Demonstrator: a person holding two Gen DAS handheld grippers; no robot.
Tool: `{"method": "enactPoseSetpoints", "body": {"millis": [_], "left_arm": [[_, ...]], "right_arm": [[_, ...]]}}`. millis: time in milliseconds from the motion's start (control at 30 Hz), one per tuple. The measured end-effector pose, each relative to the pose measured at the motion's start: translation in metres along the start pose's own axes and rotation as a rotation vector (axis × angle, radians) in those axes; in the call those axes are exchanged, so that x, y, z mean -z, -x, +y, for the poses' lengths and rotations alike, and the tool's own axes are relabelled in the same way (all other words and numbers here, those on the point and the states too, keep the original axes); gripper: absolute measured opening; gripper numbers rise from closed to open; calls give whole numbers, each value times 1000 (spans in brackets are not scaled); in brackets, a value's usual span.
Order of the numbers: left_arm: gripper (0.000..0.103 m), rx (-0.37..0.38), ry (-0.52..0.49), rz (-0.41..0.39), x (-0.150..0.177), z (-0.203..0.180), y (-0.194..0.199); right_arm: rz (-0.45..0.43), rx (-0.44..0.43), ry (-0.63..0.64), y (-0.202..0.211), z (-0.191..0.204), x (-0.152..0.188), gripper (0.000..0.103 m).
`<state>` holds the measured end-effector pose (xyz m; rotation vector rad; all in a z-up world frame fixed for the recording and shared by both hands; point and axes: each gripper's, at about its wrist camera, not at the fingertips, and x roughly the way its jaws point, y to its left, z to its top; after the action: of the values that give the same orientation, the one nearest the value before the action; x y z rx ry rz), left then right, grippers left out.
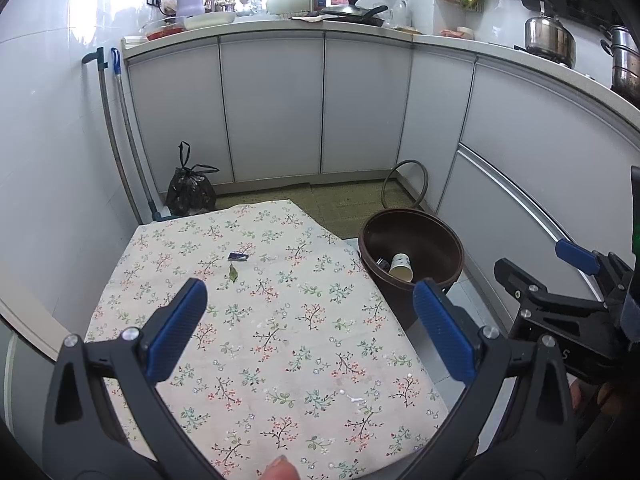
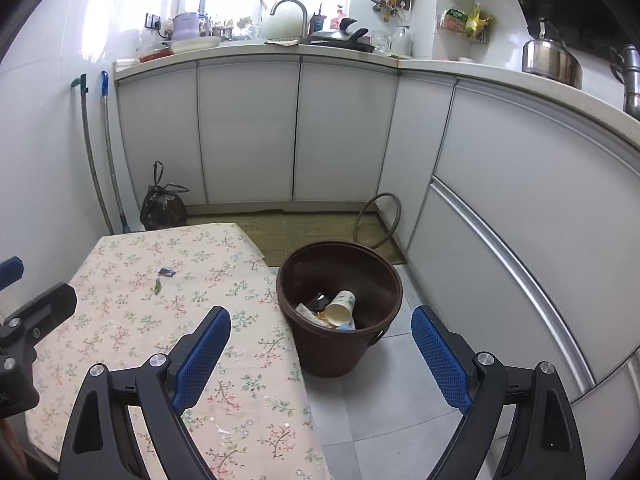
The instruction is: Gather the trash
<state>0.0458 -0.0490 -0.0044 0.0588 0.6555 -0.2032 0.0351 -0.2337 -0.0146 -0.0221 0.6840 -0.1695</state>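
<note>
Both grippers hang with jaws wide apart, empty: left gripper [image 1: 310, 320] lower centre over the tabletop [image 1: 280, 360], right gripper [image 2: 320, 344] lower centre straddling the tabletop edge. Remaining trash, a blue wrapper [image 1: 238, 256] and green leaf [image 1: 233, 274], lies mid-left; both are thin and flat, so the jaws may slide over them or snag the cloth. Right of them, the brown bin [image 2: 340, 360] holds a paper cup [image 2: 340, 307] and wrappers.

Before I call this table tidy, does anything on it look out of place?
Yes. A small dark blue wrapper scrap and a green leaf lie side by side on the far part of the floral tablecloth, outside the brown bin.
</note>
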Motion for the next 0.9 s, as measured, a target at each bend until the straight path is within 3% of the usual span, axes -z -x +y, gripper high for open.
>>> {"method": "enactPoseSetpoints", "body": {"millis": [900], "left_arm": [[103, 4, -10, -2, 2, -6, 2]], "right_arm": [[-16, -2, -14, 3, -4, 1, 93]]}}
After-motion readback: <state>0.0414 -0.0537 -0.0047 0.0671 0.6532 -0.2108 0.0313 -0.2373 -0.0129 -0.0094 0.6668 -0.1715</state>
